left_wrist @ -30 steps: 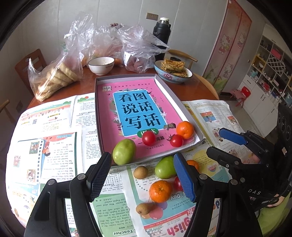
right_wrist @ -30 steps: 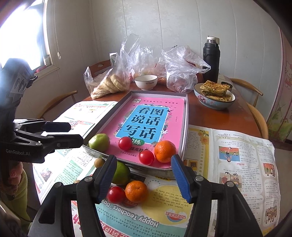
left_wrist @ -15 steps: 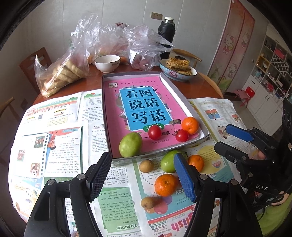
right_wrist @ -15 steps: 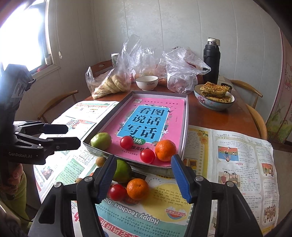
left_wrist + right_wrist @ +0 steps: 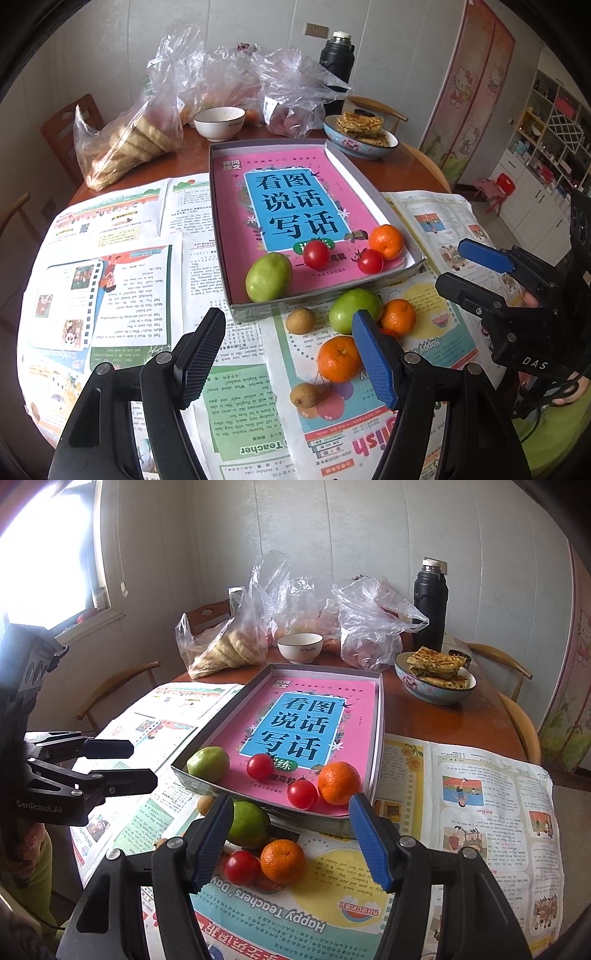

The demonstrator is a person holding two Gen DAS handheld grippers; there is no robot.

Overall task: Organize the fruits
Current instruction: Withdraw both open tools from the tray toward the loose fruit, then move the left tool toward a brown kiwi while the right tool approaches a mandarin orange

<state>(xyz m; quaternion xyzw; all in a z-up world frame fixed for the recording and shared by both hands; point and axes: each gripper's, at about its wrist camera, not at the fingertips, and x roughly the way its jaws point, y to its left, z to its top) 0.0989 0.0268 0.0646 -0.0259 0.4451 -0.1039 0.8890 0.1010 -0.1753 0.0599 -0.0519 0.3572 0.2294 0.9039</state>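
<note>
Nearest, our left gripper (image 5: 288,354) hangs open and empty; our right gripper (image 5: 288,843) is opening, empty too. Loose on the printed newspaper (image 5: 255,402): orange tangerine (image 5: 338,358), brown longan (image 5: 303,395), green round fruit (image 5: 354,310). Beyond, the shallow grey cardboard tray (image 5: 369,177) holds four fruits.

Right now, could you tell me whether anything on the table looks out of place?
The tray holding the sorted fruit sits askew: its near corner is propped on newspaper, so the fruit has gathered at its near end. Nothing looks spilled or damaged.
</note>
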